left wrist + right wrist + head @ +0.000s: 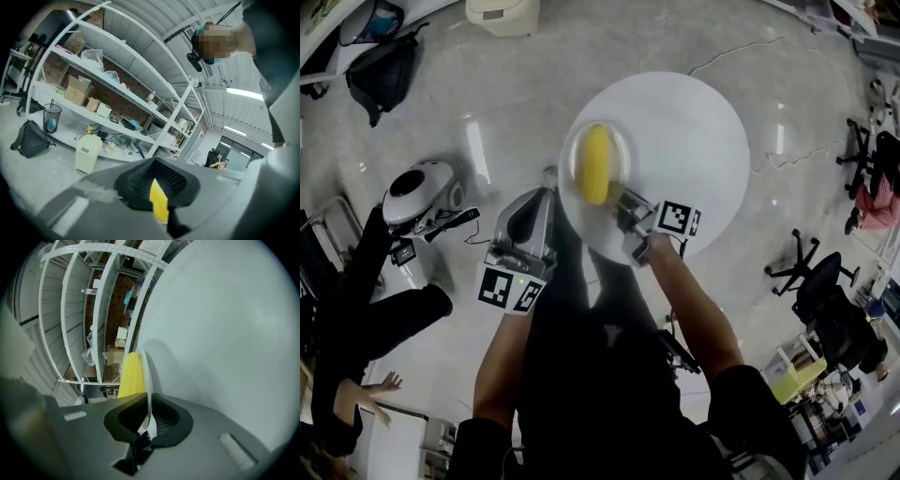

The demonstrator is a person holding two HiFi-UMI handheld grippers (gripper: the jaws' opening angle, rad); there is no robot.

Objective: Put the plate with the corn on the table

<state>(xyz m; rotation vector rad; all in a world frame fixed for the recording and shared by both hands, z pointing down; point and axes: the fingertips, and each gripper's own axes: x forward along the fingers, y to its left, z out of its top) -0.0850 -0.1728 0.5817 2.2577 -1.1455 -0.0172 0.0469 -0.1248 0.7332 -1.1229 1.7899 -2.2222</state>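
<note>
A yellow corn cob (596, 164) lies on a white plate (570, 173) over the left edge of the round white table (694, 150). I cannot tell whether the plate rests on the table. My right gripper (623, 208) is shut on the plate's near rim. In the right gripper view the rim (147, 380) runs edge-on between the jaws of the right gripper (147, 420), with the corn (131, 373) on its left and the table top (220, 333) on its right. My left gripper (547, 178) hangs left of the table, shut and off the plate. The left gripper (157, 187) faces the shelves, with a small yellow bit at its jaws.
White shelving (117, 93) with boxes lines the wall, with a pale waste bin (87, 152) and a black bag (30, 138) on the floor before it. A white machine (422, 192) and a person's legs (375, 314) are at the left. Office chairs (806, 267) stand at the right.
</note>
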